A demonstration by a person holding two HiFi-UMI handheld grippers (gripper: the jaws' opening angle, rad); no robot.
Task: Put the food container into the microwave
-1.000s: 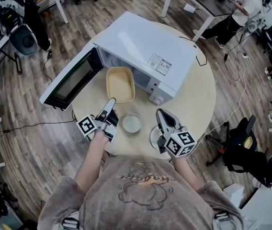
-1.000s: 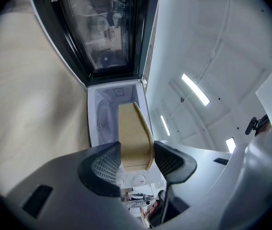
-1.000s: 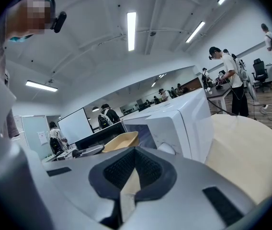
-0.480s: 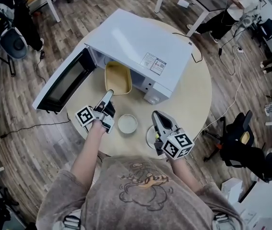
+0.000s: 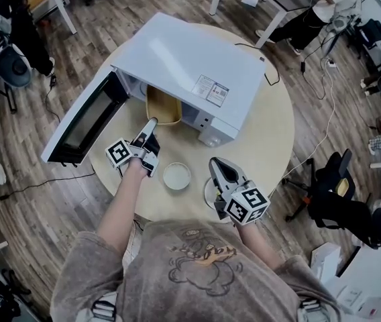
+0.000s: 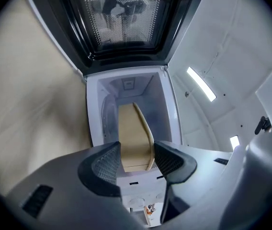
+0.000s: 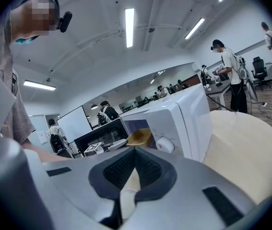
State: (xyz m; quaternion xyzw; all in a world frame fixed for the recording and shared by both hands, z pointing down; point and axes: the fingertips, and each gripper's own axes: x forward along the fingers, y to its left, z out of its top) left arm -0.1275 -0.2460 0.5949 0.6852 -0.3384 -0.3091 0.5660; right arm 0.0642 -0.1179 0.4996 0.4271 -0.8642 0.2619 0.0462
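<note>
Left gripper (image 5: 151,123) held the food container (image 5: 163,106) by its near end, a sound hold for something judged light, stiff and slick-walled — right gripper (image 5: 215,164) jaws nearly closed.

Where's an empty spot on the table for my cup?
Best is the bare tabletop right of the microwave, out to the rim. The near edge is crowded: the small white bowl sits between the left gripper, holding the food container in the microwave's mouth, and the right gripper, pinching a white disc.
</note>
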